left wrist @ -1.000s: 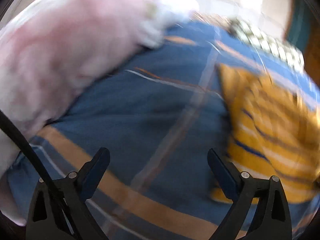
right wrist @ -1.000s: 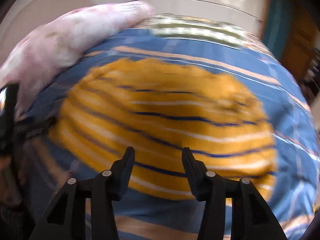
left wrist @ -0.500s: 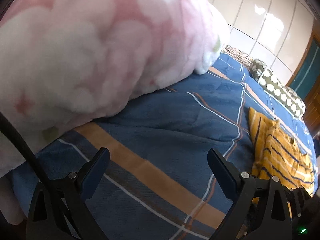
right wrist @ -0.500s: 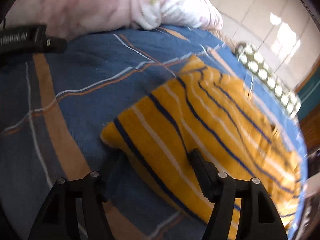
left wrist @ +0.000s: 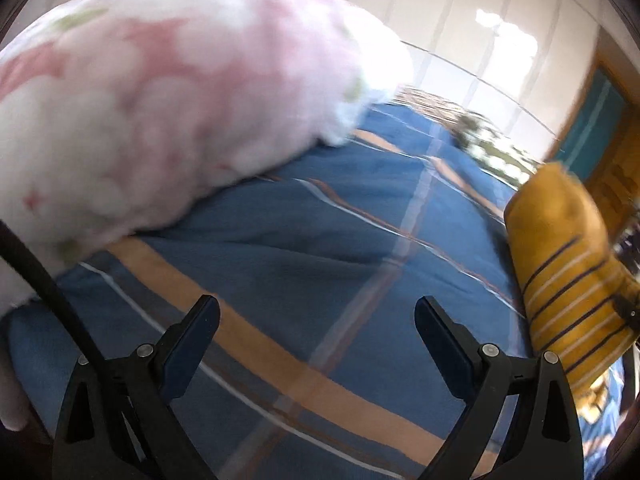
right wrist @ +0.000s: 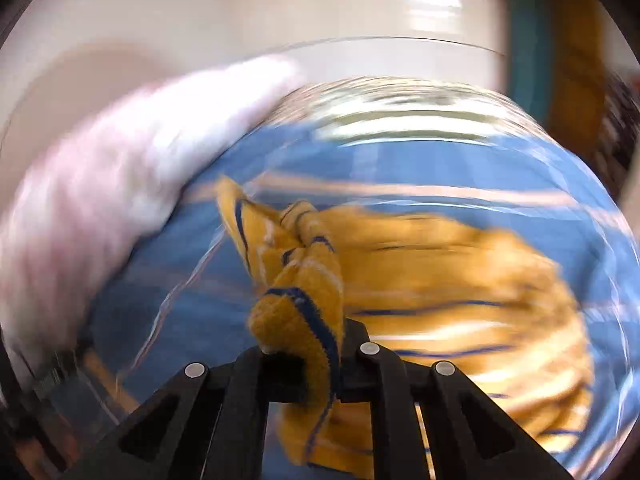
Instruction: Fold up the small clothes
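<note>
On the blue plaid bedspread (right wrist: 360,160), toward its right side in the left wrist view, a yellow striped garment (right wrist: 460,280) has one bunched edge lifted. Right gripper (right wrist: 316,364): jaws closed on that edge. Left gripper (left wrist: 316,316): jaws wide apart, empty, above bare bedspread. Pink-and-white blanket (left wrist: 160,100) heaped along the bed's left edge.

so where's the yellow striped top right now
The yellow striped top is bunched in the shut right gripper, lifted over the blue plaid bedspread; in the left wrist view it hangs at the far right.
</note>
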`<act>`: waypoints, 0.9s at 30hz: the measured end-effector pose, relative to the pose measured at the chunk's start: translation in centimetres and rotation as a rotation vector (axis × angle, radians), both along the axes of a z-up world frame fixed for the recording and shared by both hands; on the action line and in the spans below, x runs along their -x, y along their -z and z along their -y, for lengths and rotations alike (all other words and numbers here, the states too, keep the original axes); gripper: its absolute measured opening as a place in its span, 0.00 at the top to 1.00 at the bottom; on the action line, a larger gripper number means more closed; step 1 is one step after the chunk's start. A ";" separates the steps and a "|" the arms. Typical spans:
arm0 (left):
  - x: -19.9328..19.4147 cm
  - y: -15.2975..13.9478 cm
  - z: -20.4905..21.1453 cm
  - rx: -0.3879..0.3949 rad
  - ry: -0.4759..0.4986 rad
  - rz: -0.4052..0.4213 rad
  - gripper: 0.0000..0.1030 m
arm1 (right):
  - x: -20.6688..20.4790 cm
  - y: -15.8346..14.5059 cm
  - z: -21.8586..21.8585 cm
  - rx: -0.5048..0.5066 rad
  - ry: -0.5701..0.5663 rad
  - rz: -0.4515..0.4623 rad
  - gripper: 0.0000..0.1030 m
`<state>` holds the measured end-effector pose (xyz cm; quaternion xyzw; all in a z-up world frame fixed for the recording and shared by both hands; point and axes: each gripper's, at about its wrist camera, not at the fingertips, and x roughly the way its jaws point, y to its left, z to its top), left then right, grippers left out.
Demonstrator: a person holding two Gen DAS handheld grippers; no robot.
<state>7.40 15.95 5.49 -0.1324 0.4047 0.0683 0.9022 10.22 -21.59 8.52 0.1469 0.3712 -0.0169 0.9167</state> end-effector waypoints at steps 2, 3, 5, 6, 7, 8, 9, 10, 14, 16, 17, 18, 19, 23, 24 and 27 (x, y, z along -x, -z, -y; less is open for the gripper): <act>0.4 -0.1 2.5 0.002 0.067 0.008 0.05 | 3.0 1.3 6.0 -0.054 0.129 -0.021 0.92; 0.4 -0.2 3.6 0.005 0.096 0.004 0.05 | 3.7 2.6 8.1 -0.074 0.164 -0.056 0.92; -0.2 -0.2 6.6 0.023 0.175 -0.020 0.05 | 5.2 5.5 11.1 -0.113 0.208 -0.127 0.92; -0.3 -0.3 8.0 0.033 0.212 -0.030 0.05 | 6.0 7.3 12.5 -0.152 0.224 -0.158 0.92; -0.5 -0.5 9.5 0.046 0.254 -0.039 0.05 | 6.7 8.2 13.3 -0.192 0.229 -0.160 0.92; -0.6 -0.7 11.2 0.059 0.297 -0.042 0.05 | 6.8 9.0 13.8 -0.237 0.225 -0.147 0.92; -0.6 -0.9 12.6 0.064 0.327 -0.048 0.05 | 7.1 9.3 14.1 -0.272 0.215 -0.132 0.92; -0.9 -1.4 14.7 0.057 0.364 -0.052 0.05 | 7.1 9.2 14.1 -0.281 0.200 -0.123 0.92; -1.8 -2.7 22.0 0.045 0.500 -0.032 0.05 | 7.6 9.3 13.8 -0.302 0.153 -0.098 0.92; -3.4 -2.0 25.5 0.041 0.544 -0.057 0.05 | 8.2 9.8 14.6 -0.328 0.151 -0.088 0.92; -4.4 -1.3 26.9 0.044 0.562 -0.076 0.05 | 8.8 9.9 14.6 -0.340 0.154 -0.088 0.92; -4.8 -0.6 28.0 0.049 0.575 -0.094 0.05 | 9.4 10.1 14.9 -0.350 0.154 -0.090 0.92; -5.7 0.5 29.3 0.046 0.589 -0.123 0.06 | 9.5 10.0 15.0 -0.350 0.152 -0.093 0.92; -6.7 3.9 32.0 -0.028 0.595 -0.183 0.15 | 9.2 10.0 15.8 -0.339 0.121 -0.109 0.91; -6.8 4.5 32.0 -0.038 0.582 -0.183 0.15 | 9.3 9.7 16.2 -0.342 0.113 -0.108 0.89; -7.4 5.3 31.2 -0.006 0.551 -0.180 0.03 | 10.8 7.9 17.1 -0.352 0.114 -0.059 0.83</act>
